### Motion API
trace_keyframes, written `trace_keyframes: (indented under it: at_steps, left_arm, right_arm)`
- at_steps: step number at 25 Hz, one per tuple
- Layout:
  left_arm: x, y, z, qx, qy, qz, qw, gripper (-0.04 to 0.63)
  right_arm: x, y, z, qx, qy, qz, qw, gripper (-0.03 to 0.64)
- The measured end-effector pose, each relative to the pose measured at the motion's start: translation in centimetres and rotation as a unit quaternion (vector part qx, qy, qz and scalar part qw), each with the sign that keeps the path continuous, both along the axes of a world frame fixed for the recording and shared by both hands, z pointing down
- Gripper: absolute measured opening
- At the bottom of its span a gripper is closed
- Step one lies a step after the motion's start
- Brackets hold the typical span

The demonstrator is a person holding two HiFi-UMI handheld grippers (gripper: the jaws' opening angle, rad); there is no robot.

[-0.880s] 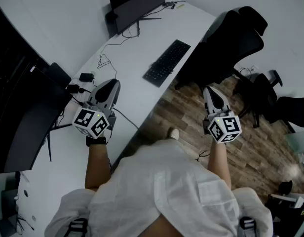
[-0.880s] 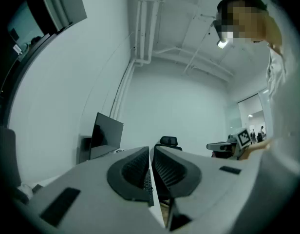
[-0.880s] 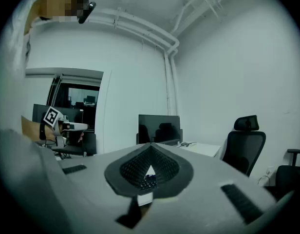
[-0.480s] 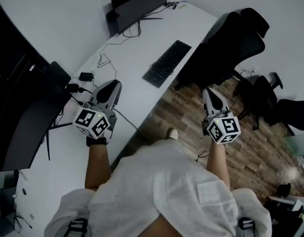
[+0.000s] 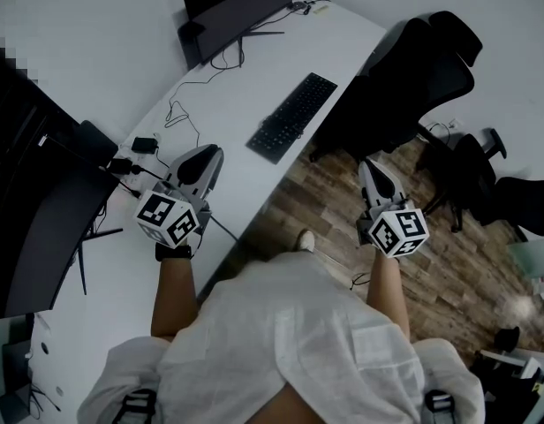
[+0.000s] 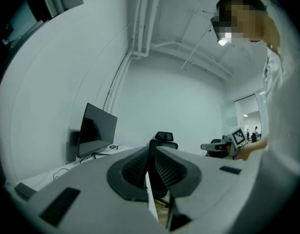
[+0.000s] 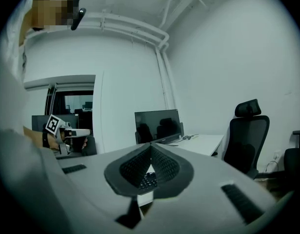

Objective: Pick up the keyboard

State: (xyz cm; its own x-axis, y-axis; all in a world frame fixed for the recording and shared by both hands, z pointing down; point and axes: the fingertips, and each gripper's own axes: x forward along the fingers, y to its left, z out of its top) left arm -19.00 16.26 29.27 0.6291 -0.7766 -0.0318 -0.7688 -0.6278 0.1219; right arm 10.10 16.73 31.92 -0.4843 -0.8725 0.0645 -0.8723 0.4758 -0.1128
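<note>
**Both grippers shut and empty**

You hold your left gripper [image 5: 210, 154] and right gripper [image 5: 370, 164] level, pointing forward and well apart. Each pair of jaws is pressed together with nothing between them. Your left forearm [image 5: 173, 291] and right forearm [image 5: 387, 291] are bare and stretched forward.

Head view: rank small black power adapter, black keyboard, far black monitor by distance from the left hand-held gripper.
1-2. Small black power adapter, left of left hand-held gripper, and black keyboard, ahead-right: too close to call.
3. Black monitor, white desk's far end.
</note>
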Motion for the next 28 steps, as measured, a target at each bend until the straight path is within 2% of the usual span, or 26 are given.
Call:
trace_keyframes:
  at_steps: [8,15,17,22,28]
  left_arm:
    - [4.9,-5.1,1.4,-0.024,-0.007,0.011,0.9996,0.037]
    - [9.0,-10.3,2.0,-0.032,-0.023,0.007,0.9992,0.037]
    - [9.8,-11.8,2.2,-0.04,-0.019,-0.006,0.999,0.037]
    - [11.5,-14.5,3.5,-0.059,-0.028,-0.033,0.9973,0.037]
    - [13.0,-16.0,5.4,-0.078,-0.036,-0.055,0.9948,0.037]
  right_arm:
    - [3.0,-5.4,1.3,-0.018,0.0,-0.022,1.0,0.003]
    - [3.8,-11.7,3.1,-0.043,0.015,-0.087,0.995,0.018]
    - [3.9,-13.5,3.6,-0.049,0.021,-0.113,0.992,0.043]
    - [3.8,-17.2,5.1,-0.062,0.047,-0.171,0.982,0.053]
    - [1.9,-20.2,7.3,-0.074,0.063,-0.249,0.964,0.079]
